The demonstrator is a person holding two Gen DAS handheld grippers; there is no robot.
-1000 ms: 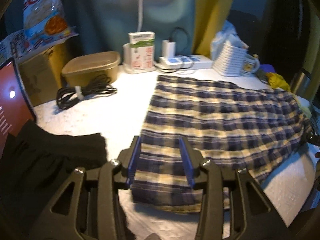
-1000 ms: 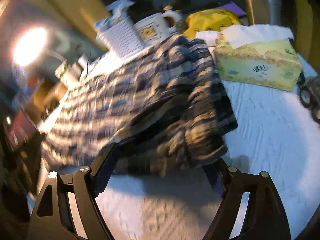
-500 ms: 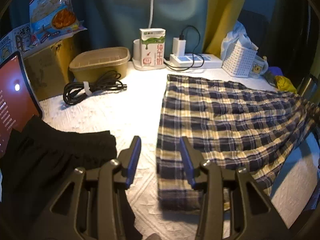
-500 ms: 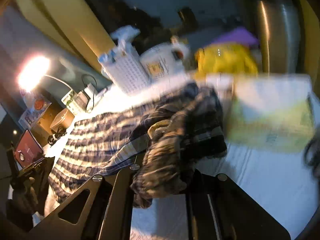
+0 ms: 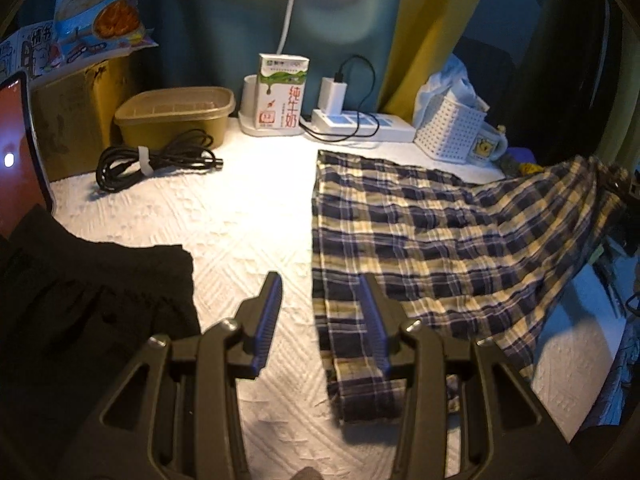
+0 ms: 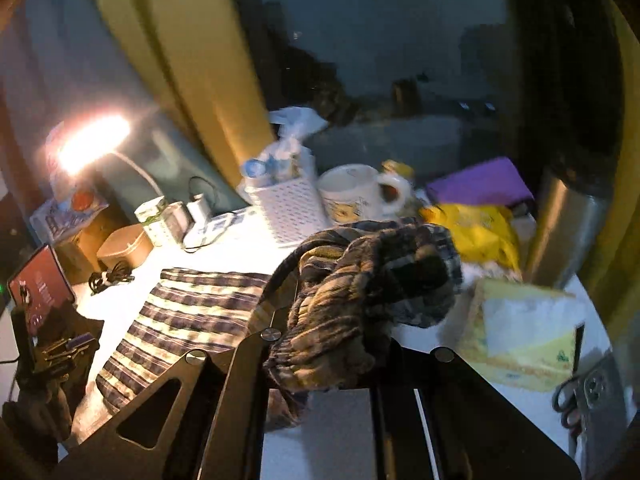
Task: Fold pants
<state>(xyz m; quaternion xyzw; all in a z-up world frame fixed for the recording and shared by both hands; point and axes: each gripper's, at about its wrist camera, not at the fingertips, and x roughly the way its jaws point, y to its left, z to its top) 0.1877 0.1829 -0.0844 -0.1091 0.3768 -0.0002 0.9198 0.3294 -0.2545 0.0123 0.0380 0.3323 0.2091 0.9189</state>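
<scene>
Plaid pants (image 5: 432,240) lie spread on the white counter (image 5: 248,216), right of the black garment (image 5: 92,300). Right hand-held gripper (image 6: 328,356) is clamped on their bunched waistband, raised off the counter. Left hand-held gripper (image 5: 320,316) hangs with jaws apart and empty above the pants' near hem.

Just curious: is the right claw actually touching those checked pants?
Touching. The right wrist view shows the right claw shut on the checked pants' bunched waistband.

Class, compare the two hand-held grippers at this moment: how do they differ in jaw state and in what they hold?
The left hand-held gripper has its jaws apart and holds nothing; the right hand-held gripper is shut on the plaid pants. The left hangs over the pants' flat end, while the right has the bunched end raised. Both have black frames.
</scene>
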